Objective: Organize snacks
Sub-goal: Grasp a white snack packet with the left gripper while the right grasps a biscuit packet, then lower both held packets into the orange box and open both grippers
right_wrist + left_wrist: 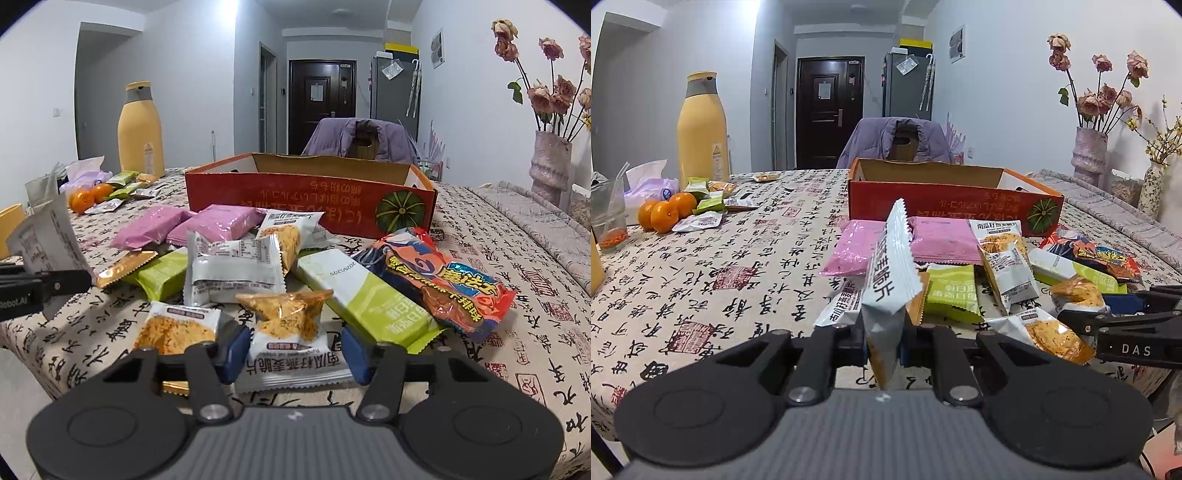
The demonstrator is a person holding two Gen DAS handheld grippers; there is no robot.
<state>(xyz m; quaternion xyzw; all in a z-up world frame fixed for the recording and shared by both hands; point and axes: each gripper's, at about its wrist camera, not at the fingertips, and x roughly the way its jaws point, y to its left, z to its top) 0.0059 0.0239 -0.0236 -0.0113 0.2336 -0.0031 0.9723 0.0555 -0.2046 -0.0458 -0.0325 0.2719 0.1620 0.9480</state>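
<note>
Left tongs (884, 341) are clamped narrow on a white packet (892, 273), which is held upright, sealed edge up, presumably so it can be carried to the red box (310, 206) without dragging over the pile. Right tongs (293, 350) are set around a crisp packet (291, 354) lying flat on the desk (517, 314) in front of the box; the blue pads (236, 349) stand just beside its two edges. Whether they press on it cannot be told, and no earlier frame shows the closing. The packet is not lifted.

Box: open top, apparently empty as far as is seen, at the far side of the pile, judged to be the destination.

Count in front of the box: pink packs (221, 221), two; green bars (369, 299), two; red-orange bag (443, 280), one; white crisp packets, roughly five, overlap preventing certainty.

Left of the box, well apart: oranges (663, 214), three; yellow bottle (701, 129), one; a few more small packets.

Judgement: sorting barely begun.
</note>
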